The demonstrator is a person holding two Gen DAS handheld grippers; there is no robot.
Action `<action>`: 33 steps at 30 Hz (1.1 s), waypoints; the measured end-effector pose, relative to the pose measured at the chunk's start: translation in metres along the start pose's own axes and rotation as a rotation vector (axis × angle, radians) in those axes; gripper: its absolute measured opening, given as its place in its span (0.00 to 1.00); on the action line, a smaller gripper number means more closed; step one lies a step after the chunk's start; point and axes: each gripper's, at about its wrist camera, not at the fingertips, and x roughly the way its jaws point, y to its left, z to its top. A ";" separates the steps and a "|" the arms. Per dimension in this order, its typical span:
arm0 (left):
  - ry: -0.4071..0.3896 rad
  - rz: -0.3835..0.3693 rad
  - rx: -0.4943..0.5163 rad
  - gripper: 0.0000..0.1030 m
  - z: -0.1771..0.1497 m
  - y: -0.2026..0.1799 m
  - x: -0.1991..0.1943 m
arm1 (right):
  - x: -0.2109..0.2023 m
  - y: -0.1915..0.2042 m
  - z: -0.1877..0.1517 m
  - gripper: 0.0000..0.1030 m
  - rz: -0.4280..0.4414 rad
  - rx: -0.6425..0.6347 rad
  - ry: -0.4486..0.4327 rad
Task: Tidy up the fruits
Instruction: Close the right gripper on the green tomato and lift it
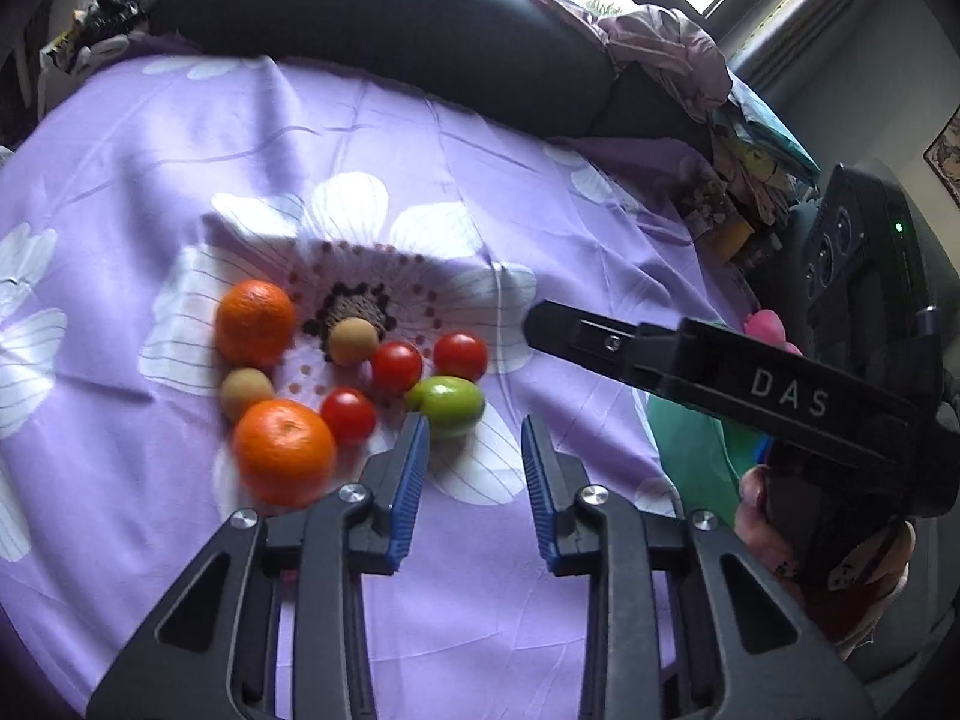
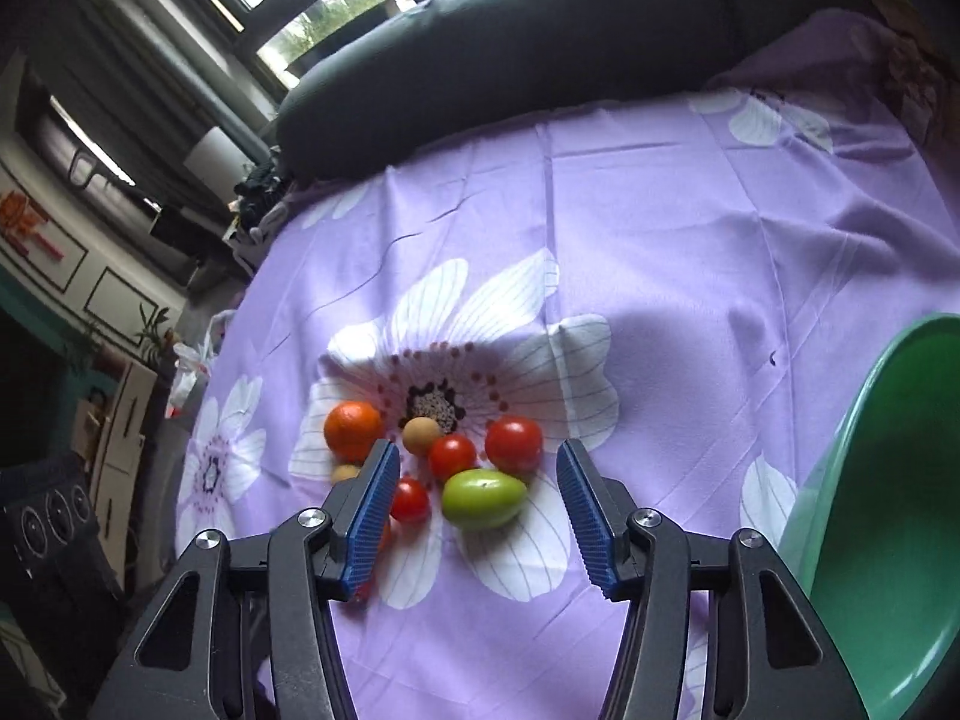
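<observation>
both my grippers hang empty, jaws apart — left gripper (image 1: 474,450), right gripper (image 2: 477,480) — over the fruit cluster on the purple sheet (image 2: 690,228). the green tomato (image 2: 483,498) lies nearest; a clumsy pinch could roll it off, away from the green bowl (image 2: 888,480) at right.

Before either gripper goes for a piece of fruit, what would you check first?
1. Left gripper empty: ok, fingers apart with nothing between them.
2. Right gripper empty: ok, fingers apart and pinching nothing.
3. Fruit at rest: ok, every piece lies on the purple cloth.
4. Room around the green fruit: not ok, a red tomato sits right against it.
5. Green bowl nearby: ok, it is at the right edge of the right-hand view.
6. Bowl contents: cannot tell, only part of it shows.
</observation>
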 end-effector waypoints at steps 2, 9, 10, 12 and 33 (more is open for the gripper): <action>0.004 -0.003 0.015 0.28 -0.001 -0.006 0.012 | 0.013 -0.005 0.000 0.55 0.037 0.031 0.046; 0.024 0.075 0.026 0.28 0.001 -0.010 0.037 | 0.052 -0.010 -0.005 0.51 0.023 0.019 0.129; 0.020 0.085 0.029 0.28 0.002 -0.009 0.039 | 0.057 -0.010 -0.006 0.51 0.029 0.019 0.143; 0.025 0.098 0.022 0.28 0.003 -0.006 0.041 | 0.067 -0.014 -0.007 0.51 0.042 0.034 0.174; -0.025 0.083 0.100 0.30 -0.007 -0.023 0.030 | 0.043 -0.007 -0.021 0.37 0.072 -0.008 0.117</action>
